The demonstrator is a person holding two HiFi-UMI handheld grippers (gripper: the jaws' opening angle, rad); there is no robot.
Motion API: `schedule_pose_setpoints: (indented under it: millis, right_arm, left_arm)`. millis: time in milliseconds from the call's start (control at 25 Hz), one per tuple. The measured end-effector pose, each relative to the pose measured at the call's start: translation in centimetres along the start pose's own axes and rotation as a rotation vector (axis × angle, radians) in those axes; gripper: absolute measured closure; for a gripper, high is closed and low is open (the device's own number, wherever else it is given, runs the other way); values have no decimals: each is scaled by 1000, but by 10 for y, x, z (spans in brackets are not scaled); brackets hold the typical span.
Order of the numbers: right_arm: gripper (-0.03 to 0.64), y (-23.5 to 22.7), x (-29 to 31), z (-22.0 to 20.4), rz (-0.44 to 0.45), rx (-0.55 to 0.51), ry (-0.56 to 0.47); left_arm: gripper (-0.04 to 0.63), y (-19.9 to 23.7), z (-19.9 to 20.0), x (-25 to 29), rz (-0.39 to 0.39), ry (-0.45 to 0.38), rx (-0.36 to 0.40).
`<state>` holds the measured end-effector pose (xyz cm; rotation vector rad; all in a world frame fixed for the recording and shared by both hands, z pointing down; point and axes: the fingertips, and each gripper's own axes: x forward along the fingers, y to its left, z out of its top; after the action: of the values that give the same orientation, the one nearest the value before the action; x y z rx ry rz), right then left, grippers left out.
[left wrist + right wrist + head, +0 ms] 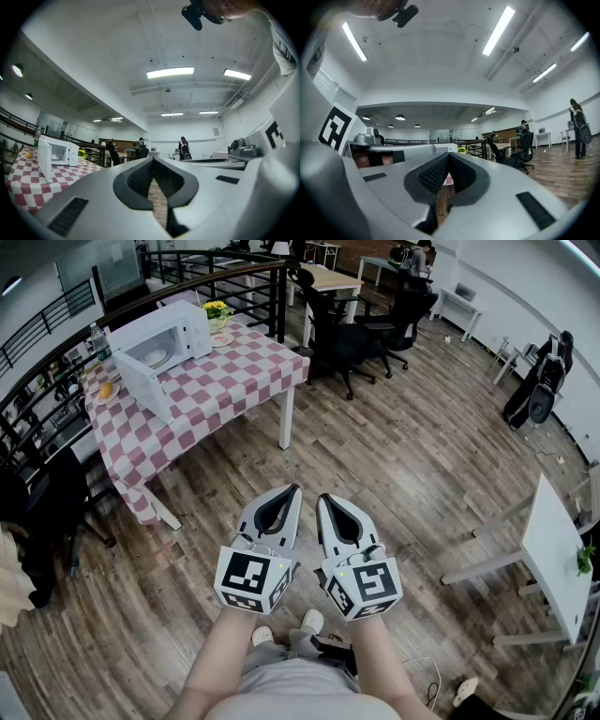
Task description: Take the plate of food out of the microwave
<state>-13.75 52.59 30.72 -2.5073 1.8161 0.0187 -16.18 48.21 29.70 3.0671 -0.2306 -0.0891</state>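
Observation:
A white microwave (167,341) stands on the red-and-white checked table (234,371) far ahead at the upper left, its door (142,388) swung open. Inside lies a white plate (155,356); what is on it is too small to tell. The left gripper view also catches the microwave (63,152) with its open door (45,159) at the far left. My left gripper (292,489) and right gripper (323,499) are held side by side over the wood floor, well short of the table. Both are shut with nothing between the jaws, as seen in the left gripper (153,161) and right gripper (449,155) views.
On the table are a small plate with an orange item (106,390), a bottle (97,341) and yellow flowers (217,308). Black office chairs (342,338) stand beyond the table's right end. A white table (558,554) is at the right. A dark railing (56,320) runs behind the table.

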Motion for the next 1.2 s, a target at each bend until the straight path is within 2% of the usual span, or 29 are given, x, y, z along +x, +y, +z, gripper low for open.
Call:
schedule_pose_setpoints:
  millis: [200,400,600,880,1200]
  right_arm:
    - [592,26,0,2,-6,-28,-9]
    - [592,28,6,-2,4,-41,-9]
    - [592,-4,7,9,19,-25,-55]
    - [592,-41,12,14,88,-65,-54]
    - [592,-65,34,1,100,-33,-42]
  left_arm:
    - [592,7,1,-19,-5,1,0]
    - [592,14,-6,-16,1,9,-15]
    - [592,5,-5,16,28,-8,-19]
    - [592,-8,-9,55,96,-31,-13]
    - [592,0,-20,80,106,-21,-24]
